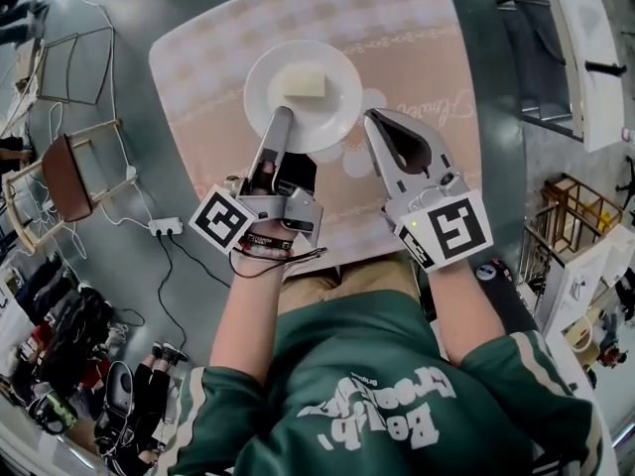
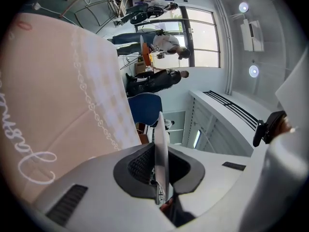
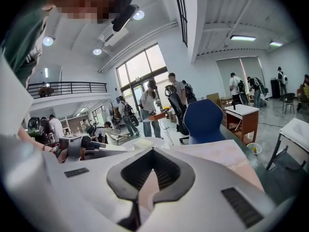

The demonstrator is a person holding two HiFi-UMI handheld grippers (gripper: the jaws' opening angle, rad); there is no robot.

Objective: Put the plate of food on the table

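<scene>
A white plate (image 1: 327, 117) carrying a pale yellow block of food (image 1: 303, 84) is over the far middle of the table (image 1: 417, 48), which has a pink checked cloth. My left gripper (image 1: 281, 117) is shut on the plate's near rim. In the left gripper view the plate (image 2: 161, 127) shows edge-on as a thin sheet between the jaws of that gripper (image 2: 159, 151). I cannot tell if the plate touches the cloth (image 2: 58, 91). My right gripper (image 1: 372, 117) hovers just right of the plate, jaws closed tip to tip and empty; in its own view, the right gripper (image 3: 153, 151) points over the table (image 3: 227, 158).
Wooden chairs (image 1: 60, 172) and a power strip (image 1: 164, 228) with cables lie on the floor to the left. A white cabinet (image 1: 575, 58) and a wooden rack (image 1: 571, 206) stand to the right. A blue chair (image 3: 207, 120) and several people stand beyond the table.
</scene>
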